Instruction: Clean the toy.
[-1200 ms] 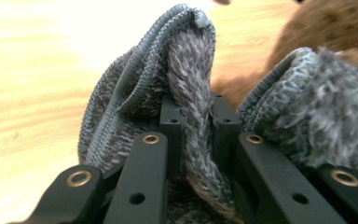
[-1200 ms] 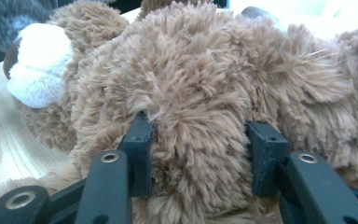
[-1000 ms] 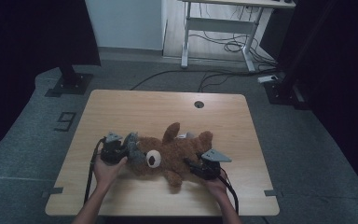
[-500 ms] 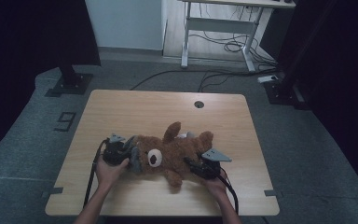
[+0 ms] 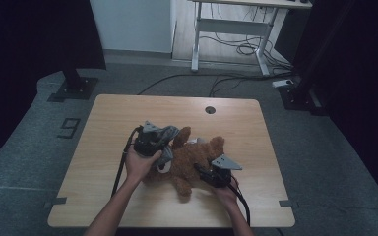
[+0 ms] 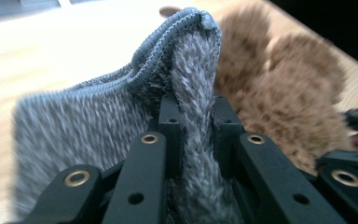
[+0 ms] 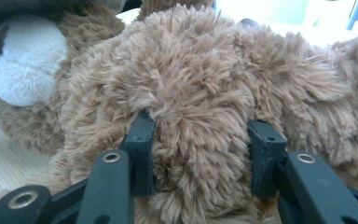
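At the centre of the high view, a brown teddy bear (image 5: 192, 162) lies on the wooden desk (image 5: 103, 123), a little toward its near edge. Left claw (image 5: 158, 142), at the bear's left end in that view, is clenched on a fold of grey knitted cloth (image 5: 165, 135); in the left gripper view the cloth (image 6: 98, 121) stands pinched between the two black jaws, its stitched hem rising to the upper middle of the frame, with the bear's fur (image 6: 284, 93) blurred at the right. Cloth lies over the bear's head end in the high view. Right claw (image 5: 207, 172), at the lower right of the bear, is grasping a bulge of the brown plush; in the right gripper view both jaws press into the fur (image 7: 200, 116), and the bear's white muzzle (image 7: 23, 70) shows at the upper left. Cables (image 5: 120, 167) trail from both grippers toward the near edge.
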Demonstrator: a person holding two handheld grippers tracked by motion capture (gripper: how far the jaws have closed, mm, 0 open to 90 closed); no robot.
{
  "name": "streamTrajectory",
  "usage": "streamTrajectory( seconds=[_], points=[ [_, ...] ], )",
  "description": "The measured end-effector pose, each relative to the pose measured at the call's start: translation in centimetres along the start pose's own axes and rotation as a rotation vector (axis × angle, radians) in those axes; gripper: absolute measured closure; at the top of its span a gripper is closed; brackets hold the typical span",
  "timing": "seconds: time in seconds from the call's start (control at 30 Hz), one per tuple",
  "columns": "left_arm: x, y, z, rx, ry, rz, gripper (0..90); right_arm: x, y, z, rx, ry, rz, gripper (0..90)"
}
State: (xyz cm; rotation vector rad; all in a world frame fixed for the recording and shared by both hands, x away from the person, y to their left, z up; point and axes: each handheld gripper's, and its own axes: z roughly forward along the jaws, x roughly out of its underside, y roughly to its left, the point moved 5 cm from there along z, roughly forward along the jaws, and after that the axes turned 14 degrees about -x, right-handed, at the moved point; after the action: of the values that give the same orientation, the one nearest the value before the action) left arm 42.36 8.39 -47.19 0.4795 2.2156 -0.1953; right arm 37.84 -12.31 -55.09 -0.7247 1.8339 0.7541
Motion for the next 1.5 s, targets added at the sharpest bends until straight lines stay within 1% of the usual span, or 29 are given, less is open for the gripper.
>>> streamTrajectory(
  seconds=[0.1,0.17,0.2,0.3,0.37,0.4,0.5,0.57,0.6,0.67,0.77,0.87,0.9,0.97,1.03,1.07,1.1,1.13,1.17,1.2,1.23,1.27,1.3,1.4,1.47,1.5],
  points=[
    [1.3,-0.5,1.4,0.017,0.040,0.009,77.8,0.0,0.0,0.0,-0.002,0.002,-0.001,53.2],
    [1.7,-0.4,1.4,0.024,0.036,0.003,78.0,0.0,0.1,0.0,-0.006,0.001,-0.002,52.0],
    [2.0,-0.3,1.2,0.035,0.034,-0.009,78.1,0.0,0.1,0.0,-0.008,0.000,-0.006,51.2],
    [2.6,-0.2,1.0,0.046,0.036,-0.005,78.7,-0.1,0.2,-0.3,-0.032,-0.006,0.003,44.4],
    [3.1,-0.3,0.7,0.057,0.020,-0.020,79.0,-0.3,0.3,-0.6,-0.046,-0.008,0.005,38.8],
    [3.4,-0.3,0.6,0.062,0.013,-0.020,79.1,-0.5,0.4,-0.8,-0.054,-0.004,0.002,36.5],
    [4.2,-0.4,0.2,0.075,-0.020,-0.042,79.3,-1.0,0.6,-1.5,-0.068,0.006,-0.002,32.3],
    [4.7,-0.7,-0.1,0.082,-0.038,-0.045,79.5,-1.5,0.6,-2.2,-0.072,-0.011,0.008,29.9],
    [5.0,-0.8,-0.3,0.082,-0.046,-0.041,79.5,-1.9,0.5,-2.6,-0.071,-0.025,0.018,28.4],
    [5.3,-1.1,-0.7,0.082,-0.058,-0.029,79.6,-2.4,0.0,-3.4,-0.055,-0.047,0.035,26.5],
    [6.0,-1.4,-1.2,0.088,-0.080,-0.029,79.6,-3.1,-1.1,-4.5,-0.013,-0.075,0.070,21.5],
    [6.6,-1.6,-1.7,0.095,-0.099,-0.027,79.7,-3.6,-2.3,-5.0,0.025,-0.074,0.097,17.4],
    [6.8,-1.7,-1.9,0.099,-0.105,-0.028,79.7,-3.8,-2.7,-5.1,0.030,-0.064,0.108,16.2],
    [7.2,-1.9,-2.2,0.101,-0.116,-0.027,79.8,-4.0,-3.5,-4.9,0.023,-0.047,0.137,14.7],
    [7.5,-2.0,-2.4,0.110,-0.127,-0.034,79.8,-4.1,-3.9,-4.5,0.004,-0.031,0.160,13.5],
    [7.7,-2.1,-2.6,0.112,-0.133,-0.036,79.8,-4.2,-3.9,-4.3,-0.014,-0.026,0.169,13.8],
    [7.8,-2.2,-2.6,0.112,-0.137,-0.037,79.8,-4.1,-3.8,-4.1,-0.044,-0.017,0.179,16.9],
    [7.9,-2.2,-2.7,0.114,-0.140,-0.038,79.8,-4.1,-3.6,-3.9,-0.066,-0.009,0.178,23.3],
    [8.0,-2.2,-2.8,0.114,-0.139,-0.041,79.8,-3.9,-3.1,-3.8,-0.085,-0.002,0.163,30.1],
    [8.1,-2.2,-2.9,0.117,-0.142,-0.041,79.8,-3.8,-2.8,-3.8,-0.083,0.002,0.152,34.9],
    [8.1,-2.2,-2.9,0.118,-0.142,-0.043,79.8,-3.5,-2.5,-3.9,-0.077,-0.004,0.144,41.5],
    [8.2,-2.3,-3.0,0.121,-0.144,-0.045,79.8,-3.4,-2.3,-4.1,-0.073,-0.015,0.143,44.9],
    [8.2,-2.3,-3.0,0.121,-0.145,-0.043,79.7,-3.1,-2.0,-4.5,-0.061,-0.049,0.135,49.3],
    [8.4,-2.6,-3.2,0.122,-0.146,-0.041,79.7,-2.2,-1.5,-4.9,-0.055,-0.068,0.125,52.5],
    [8.7,-2.8,-3.3,0.121,-0.148,-0.034,79.7,-1.6,-1.1,-5.1,-0.060,-0.065,0.134,51.4],
    [8.8,-2.8,-3.4,0.121,-0.151,-0.034,79.8,-1.4,-0.9,-5.3,-0.066,-0.064,0.139,49.0]
  ],
)
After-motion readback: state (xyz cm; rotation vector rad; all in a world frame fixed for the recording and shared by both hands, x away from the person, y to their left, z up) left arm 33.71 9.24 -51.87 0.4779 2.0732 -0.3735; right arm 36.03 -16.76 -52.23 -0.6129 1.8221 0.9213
